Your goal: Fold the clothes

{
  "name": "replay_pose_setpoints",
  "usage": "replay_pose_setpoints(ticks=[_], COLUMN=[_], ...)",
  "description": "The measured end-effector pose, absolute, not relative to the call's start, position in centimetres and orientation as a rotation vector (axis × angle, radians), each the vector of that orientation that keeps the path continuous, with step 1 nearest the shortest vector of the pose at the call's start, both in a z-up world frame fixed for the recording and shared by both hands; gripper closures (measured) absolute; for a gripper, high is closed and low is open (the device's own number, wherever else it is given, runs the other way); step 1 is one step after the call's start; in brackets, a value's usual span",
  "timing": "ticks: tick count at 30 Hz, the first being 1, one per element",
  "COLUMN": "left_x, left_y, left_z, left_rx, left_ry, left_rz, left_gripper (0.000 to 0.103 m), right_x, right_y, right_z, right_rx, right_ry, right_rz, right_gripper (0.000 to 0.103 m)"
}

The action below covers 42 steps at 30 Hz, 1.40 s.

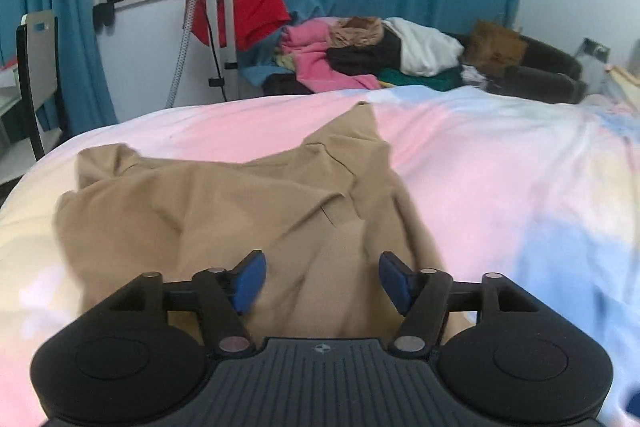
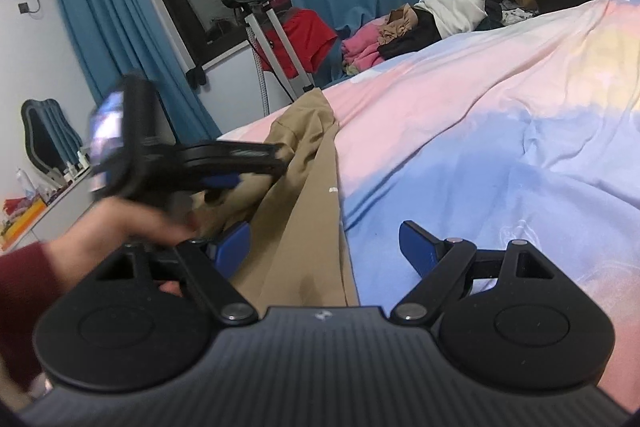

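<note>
the left gripper (image 1: 322, 277) is spread above the tan garment (image 1: 224, 195), nothing pinched; the right gripper (image 2: 326, 247) is spread over its near right edge on the pastel bedcover (image 1: 500, 167). a loose fold could be dragged askew if snagged. no writing can be read.

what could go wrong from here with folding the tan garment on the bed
1. The tan garment lies rumpled with ridges; folding it as is would likely trap creases.
2. Both grippers are open: the left gripper over bunched cloth, the right gripper over its edge. A pinch here may catch several layers, or the bedsheet too.
3. The two grippers sit close together in the right wrist view, so they could bump.
</note>
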<state>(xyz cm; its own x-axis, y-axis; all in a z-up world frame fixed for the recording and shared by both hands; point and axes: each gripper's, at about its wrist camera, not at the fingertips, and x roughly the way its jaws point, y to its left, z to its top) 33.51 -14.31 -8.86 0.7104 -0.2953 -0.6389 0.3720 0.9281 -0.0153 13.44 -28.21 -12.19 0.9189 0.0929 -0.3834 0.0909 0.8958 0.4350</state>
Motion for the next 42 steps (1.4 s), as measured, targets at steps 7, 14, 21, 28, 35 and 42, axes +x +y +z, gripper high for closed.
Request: replay_pose_setpoints(ticks=[7, 14, 21, 28, 35, 42], left_x=[19.8, 9.7, 6.5, 4.0, -2.0, -2.3], left_y=[-5.2, 4.7, 6.8, 3.1, -3.0, -7.6], left_z=[-5.2, -6.8, -8.9, -6.5, -1.7, -5.9], left_rx=[-0.034, -0.077, -0.076, 0.159, 0.306, 0.251], left_ry=[0.794, 1.088, 1.283, 1.2, 1.0, 1.039], left_rz=[-0.445, -0.383, -0.346, -0.36, -0.489, -0.553], left_gripper=[0.024, 0.021, 0.03, 0.1, 0.1, 0.099], right_x=[11.8, 9.2, 5.8, 3.6, 4.2, 4.9], right_y=[-28.0, -27.5, -26.3, -26.1, -26.0, -25.9], right_z=[-10.7, -8.6, -7.3, -6.7, -7.6, -8.2], right_rx=[0.44, 0.426, 0.379, 0.335, 0.365, 0.428], right_ry=[0.365, 0.333, 0.366, 0.375, 0.413, 0.457], right_rz=[0.008, 0.029, 0.056, 0.05, 0.082, 0.166], right_gripper=[0.02, 0.02, 0.02, 0.02, 0.02, 0.02])
